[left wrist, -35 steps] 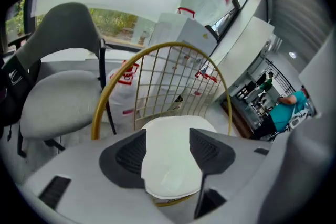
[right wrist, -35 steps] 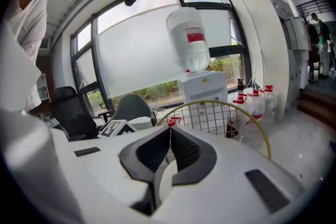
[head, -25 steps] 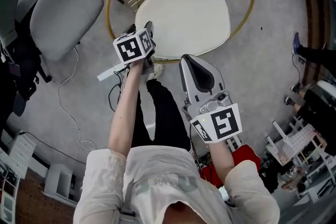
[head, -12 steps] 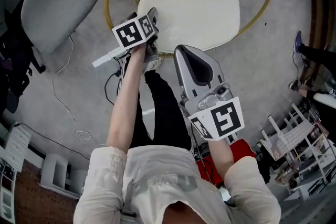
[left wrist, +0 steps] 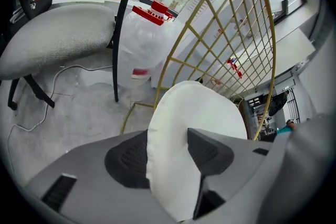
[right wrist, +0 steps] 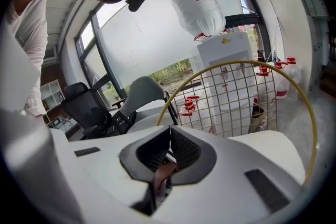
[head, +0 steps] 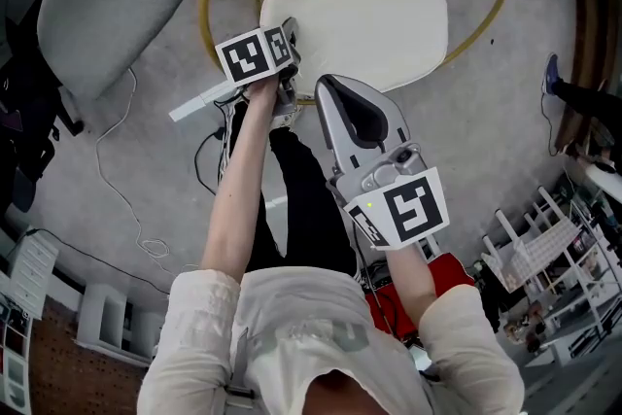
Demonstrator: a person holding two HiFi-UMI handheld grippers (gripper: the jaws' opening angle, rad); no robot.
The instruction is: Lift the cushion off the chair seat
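A cream oval cushion [head: 360, 19] lies on the seat of a gold wire chair [head: 493, 0]. My left gripper [head: 289, 63] is at the cushion's near left edge. In the left gripper view the cushion's [left wrist: 199, 113] rim fills the gap of the left gripper [left wrist: 167, 134]. Its jaws are closing and both pads touch the fabric. My right gripper [head: 326, 85] hovers just short of the seat's near edge. In the right gripper view the right gripper [right wrist: 168, 136] has its pads together and nothing held, with the cushion [right wrist: 268, 149] low at the right.
A grey office chair [head: 107, 5] stands left of the wire chair, with a cable [head: 126, 199] trailing on the floor. A white bag with red fittings [left wrist: 147, 34] sits behind the chair's wire back [left wrist: 226, 34]. A water dispenser [right wrist: 223, 60] stands beyond. A wire rack [head: 544, 267] is at the right.
My left gripper sank onto the cushion's near left edge, which now sits between its jaws. The right gripper moved forward and down, closer to the seat's front.
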